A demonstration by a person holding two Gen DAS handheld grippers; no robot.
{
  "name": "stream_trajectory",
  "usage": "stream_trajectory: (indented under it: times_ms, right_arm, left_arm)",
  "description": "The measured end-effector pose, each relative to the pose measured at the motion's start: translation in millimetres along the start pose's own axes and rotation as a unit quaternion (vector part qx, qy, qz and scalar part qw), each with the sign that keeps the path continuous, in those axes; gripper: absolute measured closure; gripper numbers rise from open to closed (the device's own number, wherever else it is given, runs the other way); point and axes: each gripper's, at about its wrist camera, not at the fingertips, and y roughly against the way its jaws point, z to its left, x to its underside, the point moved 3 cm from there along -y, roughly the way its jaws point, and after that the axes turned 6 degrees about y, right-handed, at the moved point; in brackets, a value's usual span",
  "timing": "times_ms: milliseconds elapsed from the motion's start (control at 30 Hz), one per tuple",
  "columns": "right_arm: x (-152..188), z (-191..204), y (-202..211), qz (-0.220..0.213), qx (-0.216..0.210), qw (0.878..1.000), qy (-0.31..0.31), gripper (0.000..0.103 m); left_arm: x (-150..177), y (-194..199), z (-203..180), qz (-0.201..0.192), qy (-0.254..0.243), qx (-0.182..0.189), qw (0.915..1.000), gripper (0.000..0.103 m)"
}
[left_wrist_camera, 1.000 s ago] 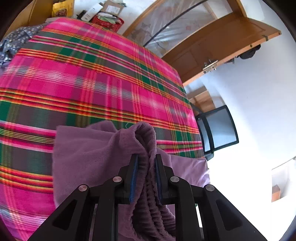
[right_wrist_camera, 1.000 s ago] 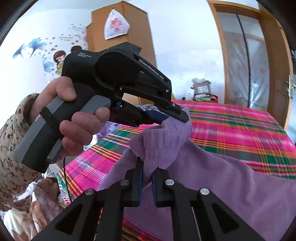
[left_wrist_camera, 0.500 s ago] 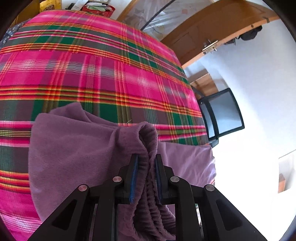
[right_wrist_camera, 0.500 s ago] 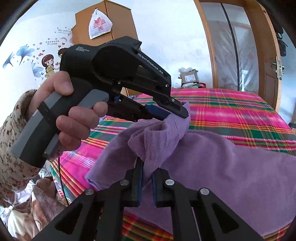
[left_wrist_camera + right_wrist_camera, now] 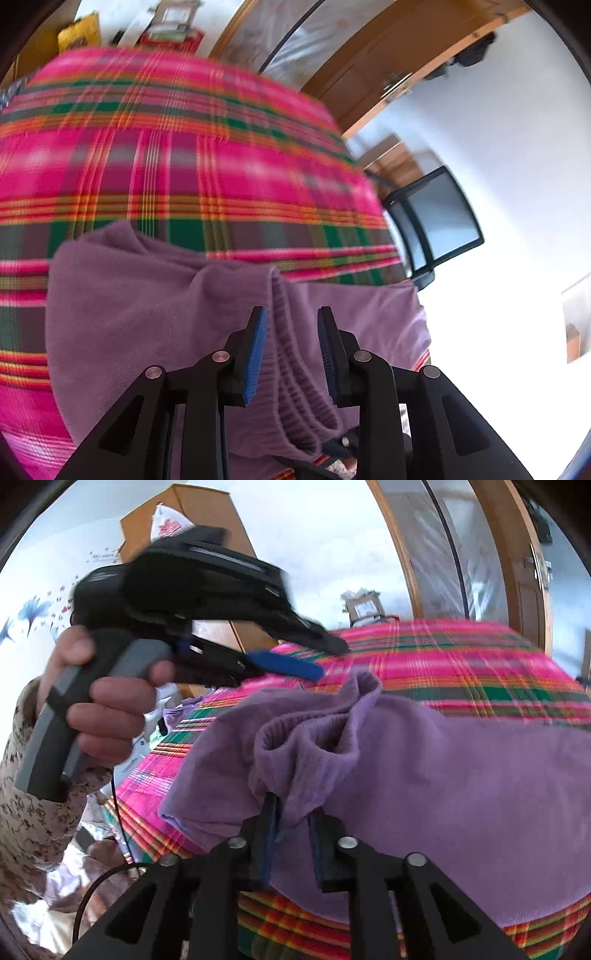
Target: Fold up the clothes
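No writing reads in the present frames: motion blur smears the white lettering on the side of my left gripper (image 5: 325,661), and the red marks on the white bag (image 5: 168,526) atop the wooden wardrobe (image 5: 207,524) stay illegible.

The purple garment (image 5: 147,314) lies on the pink-and-green plaid bedspread (image 5: 184,155), filling the lower half of both wrist views. In the left wrist view its ribbed hem (image 5: 295,369) runs between the blue pads (image 5: 255,350) toward 6 o'clock. A wooden door (image 5: 388,55) stands at 1 o'clock and a dark chair (image 5: 439,221) at 3 o'clock beside the bed. In the right wrist view a hand (image 5: 107,701) in a floral sleeve (image 5: 29,812) holds the left gripper at 10 o'clock, blocking much of the wardrobe; boxes (image 5: 364,605) sit beyond the bed at 12 o'clock.

Compared with the earlier frames, where both grippers pinched raised folds, both sets of jaws have just been opening. My left gripper's fingers now stand apart, the hem lying slack between them without pressure, and seen from the right wrist its tips hang just above the cloth. My right gripper (image 5: 291,827) is likewise parted, a bunched fold (image 5: 295,760) resting between and over its fingertips, and the garment has sunk onto the bedspread.
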Motion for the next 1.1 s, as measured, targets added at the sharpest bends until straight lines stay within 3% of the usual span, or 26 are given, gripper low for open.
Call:
stream_trajectory:
  times_ms: [33,233,400,533,633,700,733,833,967,1100]
  right_arm:
    - [1,-4,2,-0.001,0.001,1.0,-0.005,0.067]
    - [-3,-33,20,-0.02,-0.007,0.999,-0.028,0.058]
    - [-21,-39,25,-0.047,-0.022,0.998,-0.025,0.058]
    - [-30,-19,1,-0.004,-0.075,0.997,0.027,0.058]
    - [-30,-8,-13,0.018,-0.082,0.994,0.064,0.058]
    - [-29,0,-20,0.033,-0.07,0.992,0.095,0.063]
    - [-29,2,-22,0.038,-0.066,0.992,0.105,0.075]
    - [-25,1,-21,0.049,-0.053,0.992,0.107,0.084]
    - [-23,-3,-20,0.06,-0.055,0.993,0.089,0.081]
    - [-23,5,-24,0.06,-0.042,0.991,0.113,0.081]
  left_arm:
    - [1,5,3,-0.006,0.002,-0.001,1.0,0.072]
    - [13,33,37,-0.04,0.038,-0.019,0.9983,0.072]
    - [37,56,70,-0.076,0.072,-0.051,0.9932,0.072]
    - [56,71,90,-0.099,0.095,-0.057,0.9889,0.072]
    - [68,73,102,-0.106,0.11,-0.069,0.9857,0.072]
    - [74,72,109,-0.103,0.121,-0.067,0.985,0.072]
    - [76,72,112,-0.103,0.124,-0.065,0.9848,0.072]
    - [78,74,118,-0.106,0.129,-0.06,0.9842,0.072]
    - [81,76,122,-0.11,0.136,-0.052,0.9831,0.072]
    - [86,72,126,-0.104,0.143,-0.055,0.9826,0.072]
